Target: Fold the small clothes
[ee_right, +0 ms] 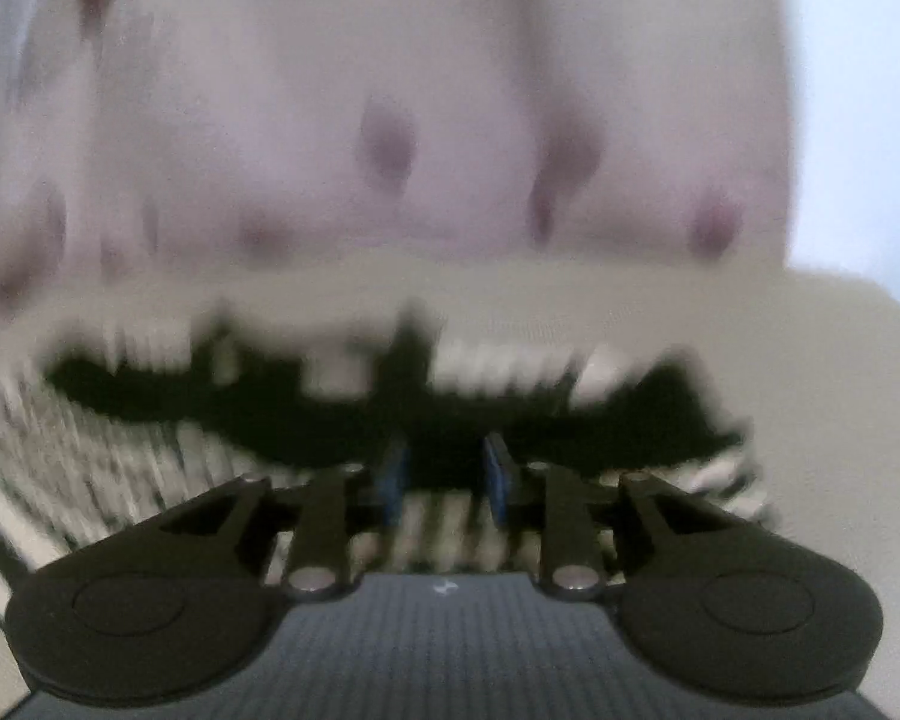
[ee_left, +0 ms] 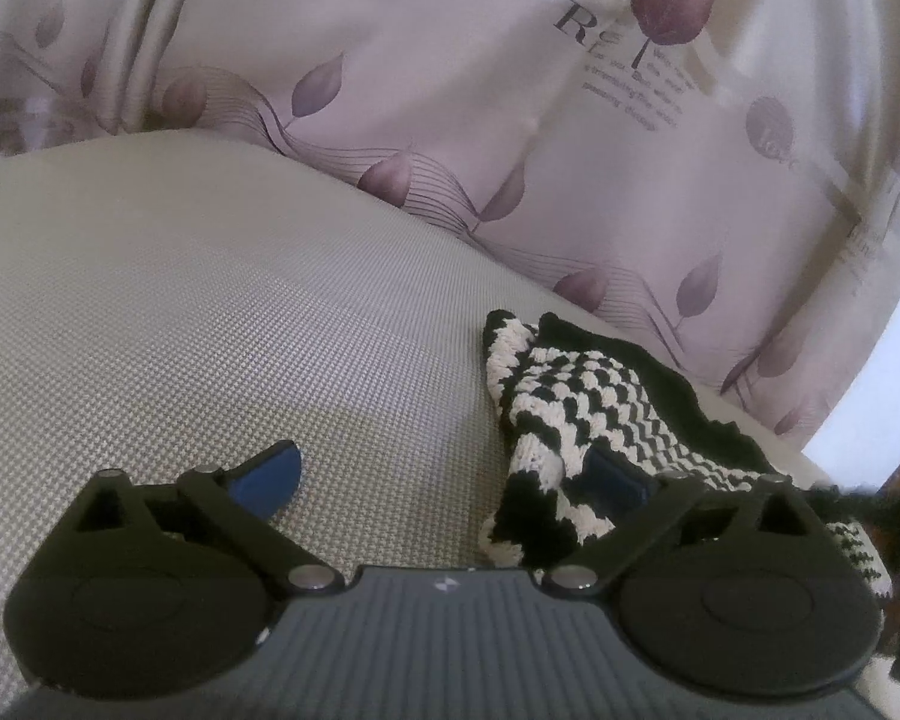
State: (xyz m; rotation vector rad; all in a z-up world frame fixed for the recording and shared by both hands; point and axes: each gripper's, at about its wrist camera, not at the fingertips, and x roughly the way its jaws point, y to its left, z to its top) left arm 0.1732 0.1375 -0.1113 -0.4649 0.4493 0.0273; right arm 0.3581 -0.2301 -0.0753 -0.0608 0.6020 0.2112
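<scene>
A black-and-white knitted garment (ee_left: 570,396) lies crumpled on a grey woven cushion (ee_left: 210,300), at the right of the left wrist view. My left gripper (ee_left: 444,471) stands wide open; its left blue pad is bare over the cushion. A fold of the knit drapes around its right finger (ee_left: 615,477) with nothing pressing on it. The right wrist view is blurred by motion. There my right gripper (ee_right: 447,468) has its jaws close together, with the garment's black edge (ee_right: 270,408) bunched between the blue pads.
A pale lilac curtain (ee_left: 450,90) printed with purple leaves hangs right behind the cushion and also fills the upper part of the right wrist view (ee_right: 390,90). The cushion's right end (ee_right: 810,360) drops off to a bright wall.
</scene>
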